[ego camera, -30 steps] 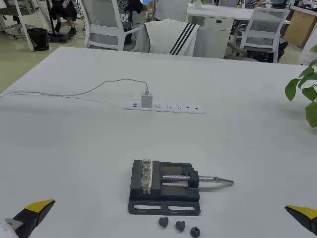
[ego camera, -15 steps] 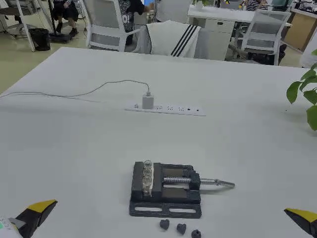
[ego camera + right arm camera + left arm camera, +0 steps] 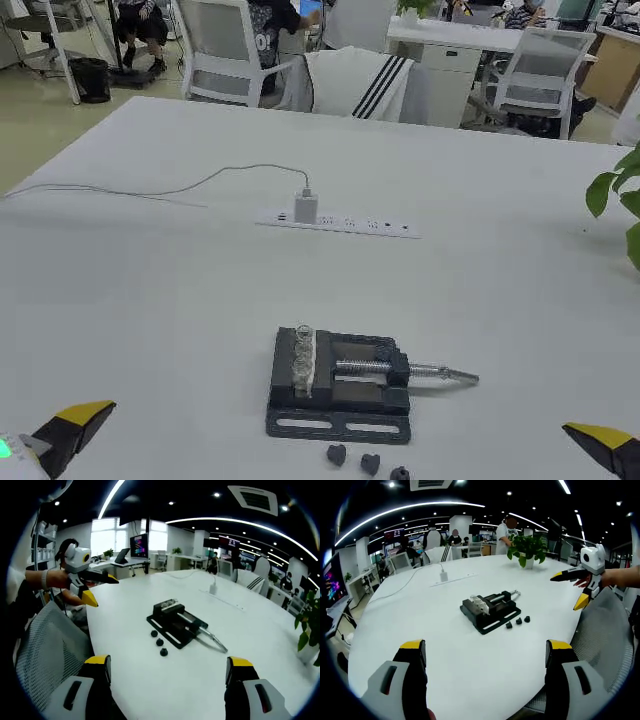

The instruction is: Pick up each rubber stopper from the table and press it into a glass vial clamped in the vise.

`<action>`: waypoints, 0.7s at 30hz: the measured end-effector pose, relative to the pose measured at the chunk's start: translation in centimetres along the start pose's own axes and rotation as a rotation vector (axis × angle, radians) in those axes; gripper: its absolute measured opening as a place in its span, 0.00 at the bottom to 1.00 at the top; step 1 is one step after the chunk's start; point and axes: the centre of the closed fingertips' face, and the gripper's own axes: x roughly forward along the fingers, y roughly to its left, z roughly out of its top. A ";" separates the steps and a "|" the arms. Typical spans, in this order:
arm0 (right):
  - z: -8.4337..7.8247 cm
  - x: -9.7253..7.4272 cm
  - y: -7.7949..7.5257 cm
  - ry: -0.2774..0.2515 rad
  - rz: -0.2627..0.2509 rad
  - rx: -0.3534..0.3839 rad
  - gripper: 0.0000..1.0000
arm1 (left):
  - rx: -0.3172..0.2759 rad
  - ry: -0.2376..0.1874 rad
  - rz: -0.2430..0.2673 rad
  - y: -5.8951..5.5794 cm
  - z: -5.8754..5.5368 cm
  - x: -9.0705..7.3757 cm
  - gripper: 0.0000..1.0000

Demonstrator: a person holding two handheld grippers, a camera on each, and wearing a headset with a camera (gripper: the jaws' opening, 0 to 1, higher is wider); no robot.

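The left gripper (image 3: 485, 646) and right gripper (image 3: 167, 659) are spread wide; a stopper (image 3: 337, 455) by the desk's (image 3: 150, 300) near edge must be picked.

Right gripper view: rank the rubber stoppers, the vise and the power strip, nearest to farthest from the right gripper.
1. rubber stoppers, just ahead of the right gripper.
2. vise, directly behind them, mid-table.
3. power strip, far beyond, to the right.

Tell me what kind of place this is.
Probably an open-plan office: white mesh chairs behind the large white table, a dark computer monitor, and long overhead light strips.
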 end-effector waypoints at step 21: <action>1.4 5.7 0.9 0.030 0.094 -0.146 0.82 | 0.033 0.019 -0.001 0.3 -0.9 -0.2 0.99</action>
